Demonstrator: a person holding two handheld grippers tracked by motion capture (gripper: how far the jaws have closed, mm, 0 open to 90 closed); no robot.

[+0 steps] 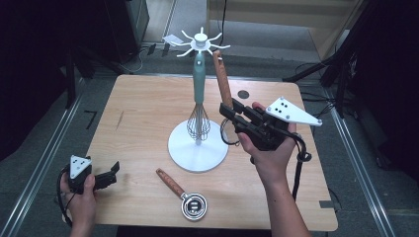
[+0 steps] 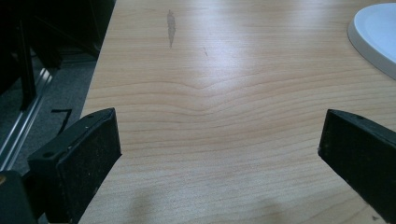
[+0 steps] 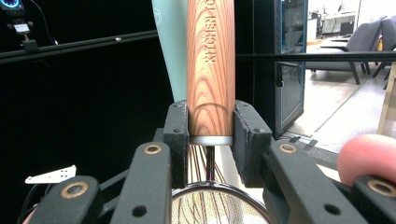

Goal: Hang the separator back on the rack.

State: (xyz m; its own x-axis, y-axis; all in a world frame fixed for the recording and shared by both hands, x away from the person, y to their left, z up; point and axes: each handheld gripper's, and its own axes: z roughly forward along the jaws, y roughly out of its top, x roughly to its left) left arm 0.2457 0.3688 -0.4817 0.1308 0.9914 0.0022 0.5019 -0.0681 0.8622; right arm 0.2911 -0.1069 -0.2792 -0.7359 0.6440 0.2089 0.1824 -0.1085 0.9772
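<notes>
Right beside held strainer handle (image 3: 211, 70): whisk (image 1: 198, 118), rack pole (image 1: 199, 74).

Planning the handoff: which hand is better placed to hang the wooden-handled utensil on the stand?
Right. The right gripper is shut on the wooden handle, held up beside the white stand. The left gripper waits open at the table's near left corner.

Right gripper (image 1: 228, 112) clamping wooden handle (image 1: 222, 79) beside stand (image 1: 198, 148), whisk (image 1: 198, 106) hanging, left gripper (image 1: 112, 171) resting on table (image 1: 148, 108)
</notes>
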